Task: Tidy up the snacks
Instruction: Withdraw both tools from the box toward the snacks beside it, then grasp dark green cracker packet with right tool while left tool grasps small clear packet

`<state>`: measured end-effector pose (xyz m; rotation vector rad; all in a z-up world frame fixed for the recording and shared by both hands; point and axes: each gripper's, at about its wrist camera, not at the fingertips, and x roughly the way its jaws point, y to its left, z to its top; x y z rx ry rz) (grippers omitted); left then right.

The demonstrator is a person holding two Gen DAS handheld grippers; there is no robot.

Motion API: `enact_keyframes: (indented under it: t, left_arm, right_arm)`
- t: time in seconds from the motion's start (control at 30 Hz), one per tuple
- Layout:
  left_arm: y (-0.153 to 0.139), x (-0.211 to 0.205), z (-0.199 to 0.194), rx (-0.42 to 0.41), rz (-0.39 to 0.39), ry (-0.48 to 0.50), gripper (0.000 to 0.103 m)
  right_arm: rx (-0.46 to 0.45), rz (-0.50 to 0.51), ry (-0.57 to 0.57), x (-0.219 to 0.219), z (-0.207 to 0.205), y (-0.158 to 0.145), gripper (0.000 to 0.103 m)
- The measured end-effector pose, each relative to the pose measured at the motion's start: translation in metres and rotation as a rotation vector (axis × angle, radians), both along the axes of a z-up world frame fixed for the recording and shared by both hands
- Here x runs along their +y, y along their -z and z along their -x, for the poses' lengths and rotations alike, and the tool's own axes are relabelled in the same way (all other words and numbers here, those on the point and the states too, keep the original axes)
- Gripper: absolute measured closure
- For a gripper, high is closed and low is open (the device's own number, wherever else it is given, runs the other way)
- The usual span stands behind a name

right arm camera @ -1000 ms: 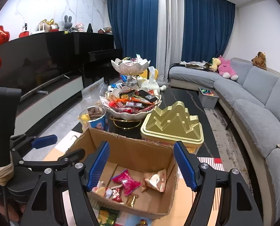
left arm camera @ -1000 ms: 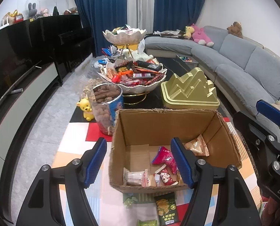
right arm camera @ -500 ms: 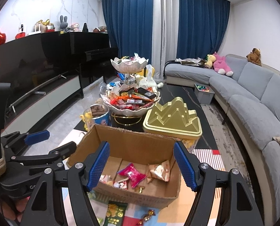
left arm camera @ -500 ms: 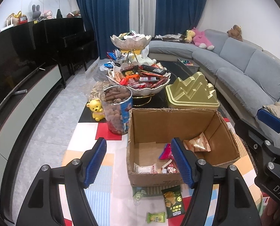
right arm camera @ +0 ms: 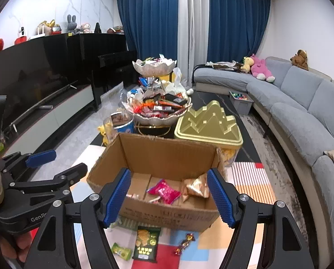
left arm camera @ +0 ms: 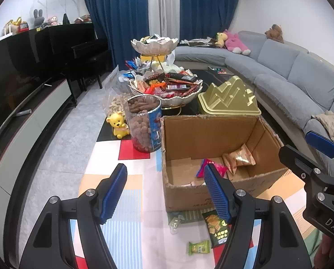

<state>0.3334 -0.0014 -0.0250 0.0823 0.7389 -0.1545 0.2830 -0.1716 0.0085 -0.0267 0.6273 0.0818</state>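
While both grippers hung wide apart and empty, the cardboard box (left arm camera: 214, 139) sat open at centre frame.

At left centre of the left wrist view stood a yellow bear figurine (left arm camera: 117, 124) and a nut jar (left arm camera: 144, 123); the left gripper (left arm camera: 164, 194) gaped below them. Inside the box lay a pink packet (right arm camera: 164, 191) and a gold packet (right arm camera: 196, 187). On the mat before it lay a green chip packet (right arm camera: 145, 243) and a small green sweet (right arm camera: 121, 251), framed by the right gripper (right arm camera: 169, 198).
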Motion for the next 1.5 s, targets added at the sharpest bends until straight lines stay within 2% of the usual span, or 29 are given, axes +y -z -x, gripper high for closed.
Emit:
enact_keyframes:
  t: [0.33, 0.8, 1.5]
  left_arm:
    - [0.029, 0.007, 0.007, 0.028, -0.042, 0.036, 0.033]
    - [0.068, 0.012, 0.006, 0.082, -0.051, 0.079, 0.033]
    - [0.140, 0.010, 0.001, 0.175, -0.055, 0.235, 0.033]
  right_arm:
    - [0.055, 0.004, 0.023, 0.009, 0.008, 0.030, 0.032]
    - [0.143, 0.010, 0.036, 0.017, 0.009, 0.072, 0.032]
    - [0.298, 0.052, 0.006, 0.033, 0.002, 0.145, 0.032]
